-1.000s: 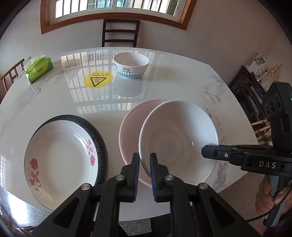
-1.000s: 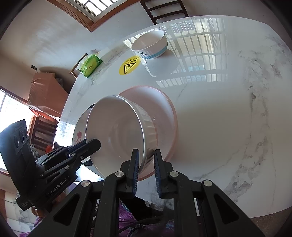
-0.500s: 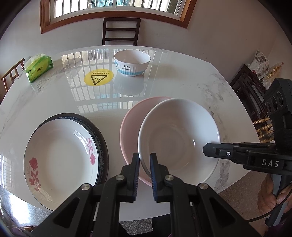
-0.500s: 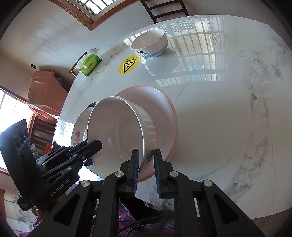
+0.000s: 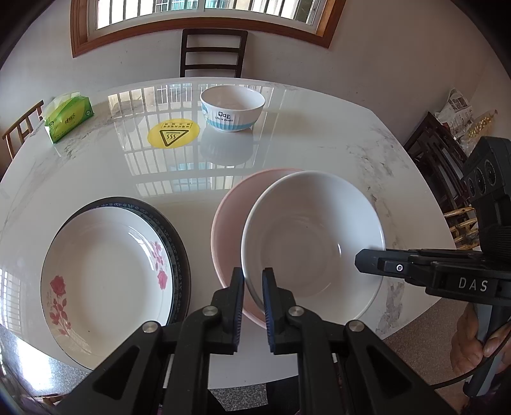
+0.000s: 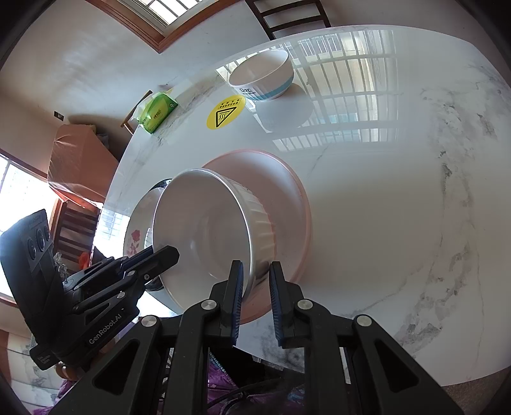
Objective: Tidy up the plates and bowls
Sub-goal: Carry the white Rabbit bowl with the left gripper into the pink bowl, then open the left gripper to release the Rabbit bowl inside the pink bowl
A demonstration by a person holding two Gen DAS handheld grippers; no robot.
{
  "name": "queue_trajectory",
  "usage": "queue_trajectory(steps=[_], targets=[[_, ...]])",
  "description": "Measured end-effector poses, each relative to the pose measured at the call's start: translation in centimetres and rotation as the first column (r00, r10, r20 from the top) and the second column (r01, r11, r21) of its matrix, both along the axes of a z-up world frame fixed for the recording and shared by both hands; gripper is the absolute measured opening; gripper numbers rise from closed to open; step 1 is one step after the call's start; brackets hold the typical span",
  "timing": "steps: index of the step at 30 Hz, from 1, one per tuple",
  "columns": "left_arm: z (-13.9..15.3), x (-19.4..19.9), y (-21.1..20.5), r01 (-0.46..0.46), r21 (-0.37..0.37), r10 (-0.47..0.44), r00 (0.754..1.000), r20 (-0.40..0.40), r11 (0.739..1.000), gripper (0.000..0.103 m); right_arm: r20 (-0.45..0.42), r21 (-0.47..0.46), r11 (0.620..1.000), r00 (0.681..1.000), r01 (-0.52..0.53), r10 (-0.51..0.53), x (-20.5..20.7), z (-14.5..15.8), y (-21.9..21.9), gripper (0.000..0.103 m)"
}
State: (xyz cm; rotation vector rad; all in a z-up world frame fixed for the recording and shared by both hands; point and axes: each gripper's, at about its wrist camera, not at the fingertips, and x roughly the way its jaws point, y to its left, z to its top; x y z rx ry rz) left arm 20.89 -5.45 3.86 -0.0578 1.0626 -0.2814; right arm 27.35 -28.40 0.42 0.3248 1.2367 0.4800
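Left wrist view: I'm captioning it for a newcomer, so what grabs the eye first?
The big white bowl, gripped at opposite rims by the left gripper and right gripper, over the pink plate. Beside it, the rose-patterned plate sits on a dark-rimmed plate.

Dining room, daylit.
White marble table (image 5: 95, 169) mirroring barred window (image 5: 204, 6) in wooden frame; dark slatted chair (image 5: 212, 52) against pale wall (image 5: 383, 64); further dark chairs (image 5: 437, 162) at right.

Left hand-held gripper (image 5: 254, 287), right hand-held gripper (image 6: 255, 281): both clamped, angled down.
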Motion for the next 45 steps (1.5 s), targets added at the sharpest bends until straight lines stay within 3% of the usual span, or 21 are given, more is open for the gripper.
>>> queue_trajectory(steps=[15, 27, 32, 38, 39, 41, 42, 45], targets=[[0.3, 0.2, -0.3, 0.005, 0.036, -0.005, 1.0, 0.018, 0.999, 0.014, -0.004, 0.001, 1.0, 1.0, 0.017, -0.017, 0.2, 0.1, -0.4, 0.019], [1.5, 0.3, 0.5, -0.006, 0.016, 0.005, 0.997, 0.073, 1.0, 0.016, 0.116, -0.023, 1.0, 0.993, 0.02, -0.018, -0.7, 2.1, -0.9, 0.019], [1.8, 0.7, 0.8, -0.006, -0.028, 0.009, 0.996, 0.094, 1.0, 0.016, 0.165, -0.016, 1.0, 0.986, 0.024, -0.021, -0.4, 2.1, -1.8, 0.021], [2.8, 2.5, 2.7, -0.017, -0.13, 0.035, 0.989, 0.144, 0.991, 0.016, 0.287, -0.065, 0.997, 0.958, 0.036, -0.016, 0.9, 2.2, -3.7, 0.037], [2.9, 3.0, 2.9, -0.011, -0.126, 0.03, 0.988, 0.148, 0.992, 0.019, 0.3, -0.074, 0.996, 0.954, 0.043, -0.018, 1.3, 1.9, -4.1, 0.038], [2.7, 3.9, 3.2, -0.015, -0.114, 0.03, 0.99, 0.134, 0.993, 0.04, 0.31, -0.077, 0.995, 0.95, 0.067, -0.041, 2.3, 1.3, -5.1, 0.038], [2.6, 4.5, 3.5, -0.014, -0.12, 0.028, 0.993, 0.112, 0.993, 0.056, 0.309, -0.065, 0.995, 0.95, 0.075, -0.051, 2.8, 0.9, -5.7, 0.038], [2.5, 6.2, 4.3, -0.014, -0.176, 0.031, 0.995, 0.093, 0.984, 0.06, 0.301, -0.03, 0.994, 0.949, 0.107, -0.093, 4.7, -0.5, -7.2, 0.038]])
